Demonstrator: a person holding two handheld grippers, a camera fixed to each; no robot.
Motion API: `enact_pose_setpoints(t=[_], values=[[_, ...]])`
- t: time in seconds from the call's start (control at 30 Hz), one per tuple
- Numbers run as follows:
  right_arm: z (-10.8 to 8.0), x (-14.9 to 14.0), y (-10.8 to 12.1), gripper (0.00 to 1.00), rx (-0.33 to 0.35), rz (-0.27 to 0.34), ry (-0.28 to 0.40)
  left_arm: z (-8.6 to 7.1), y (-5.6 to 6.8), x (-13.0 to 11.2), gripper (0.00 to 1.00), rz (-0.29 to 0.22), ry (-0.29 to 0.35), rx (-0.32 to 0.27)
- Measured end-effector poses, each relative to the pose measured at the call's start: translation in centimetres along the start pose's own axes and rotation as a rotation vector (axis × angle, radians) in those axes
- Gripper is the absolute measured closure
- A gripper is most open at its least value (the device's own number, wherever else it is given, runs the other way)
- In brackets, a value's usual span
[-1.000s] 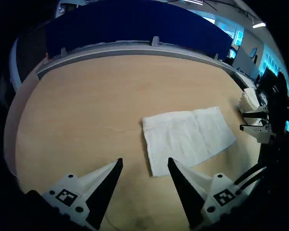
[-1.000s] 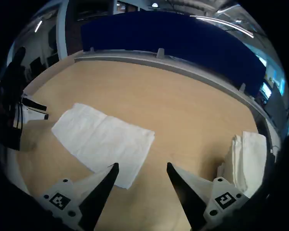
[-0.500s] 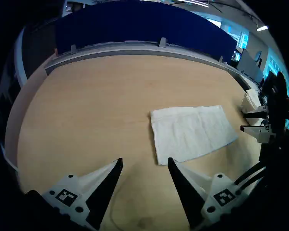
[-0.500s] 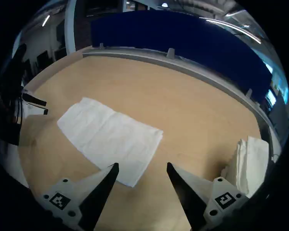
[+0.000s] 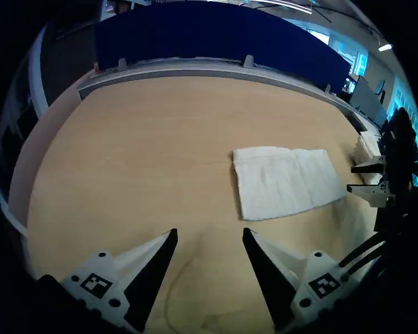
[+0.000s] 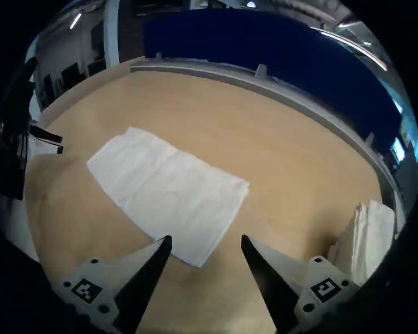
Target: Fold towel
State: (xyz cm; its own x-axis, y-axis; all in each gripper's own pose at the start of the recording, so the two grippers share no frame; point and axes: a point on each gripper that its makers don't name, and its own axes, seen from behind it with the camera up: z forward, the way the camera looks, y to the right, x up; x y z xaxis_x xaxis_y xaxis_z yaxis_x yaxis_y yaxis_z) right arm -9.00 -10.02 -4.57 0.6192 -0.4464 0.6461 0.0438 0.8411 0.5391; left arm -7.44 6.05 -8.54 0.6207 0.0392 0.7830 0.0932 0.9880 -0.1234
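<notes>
Towel (image 5: pixel 287 181), white and folded into a flat rectangle, lies on the pale wooden table (image 5: pixel 131 145), with a faint crease running across its short way. In the left gripper view it sits ahead and off to the right of the left gripper (image 5: pixel 209 230). That gripper's two fingers stand wide apart over bare tabletop, clear of the cloth. In the right gripper view the right gripper (image 6: pixel 205 237) is likewise spread wide and holds nothing. The towel's near corner shows in the gap between its fingers, and I cannot tell whether either finger touches the cloth. Each gripper shows small at the edge of the other's view, beyond the towel's far short end. A stack of folded white cloths (image 6: pixel 370 239) sits near the table's edge, well apart from the towel. A dark blue screen (image 5: pixel 220 33) stands along the table's far side.
</notes>
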Motion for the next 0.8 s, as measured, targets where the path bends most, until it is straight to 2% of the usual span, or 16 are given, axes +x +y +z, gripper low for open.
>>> enact_pose_setpoints(t=[0.13,0.3,0.53,0.8], values=[[0.4,-1.4,-0.4,0.06,0.012,-0.001,-0.021,-0.3,-0.3,-0.6,0.14,-0.013,-0.004,0.008],[0.7,-2.6,-0.8,0.13,0.027,0.002,-0.038,-0.7,-0.5,-1.4,0.14,-0.032,-0.013,0.011],[0.8,-3.4,-1.3,0.37,0.052,-0.030,-0.055,-1.1,-0.7,-1.9,0.14,-0.043,-0.016,0.015],[0.9,-3.9,-1.9,0.53,0.084,-0.063,-0.073,-1.3,-1.1,-2.4,0.14,-0.063,-0.015,0.017]])
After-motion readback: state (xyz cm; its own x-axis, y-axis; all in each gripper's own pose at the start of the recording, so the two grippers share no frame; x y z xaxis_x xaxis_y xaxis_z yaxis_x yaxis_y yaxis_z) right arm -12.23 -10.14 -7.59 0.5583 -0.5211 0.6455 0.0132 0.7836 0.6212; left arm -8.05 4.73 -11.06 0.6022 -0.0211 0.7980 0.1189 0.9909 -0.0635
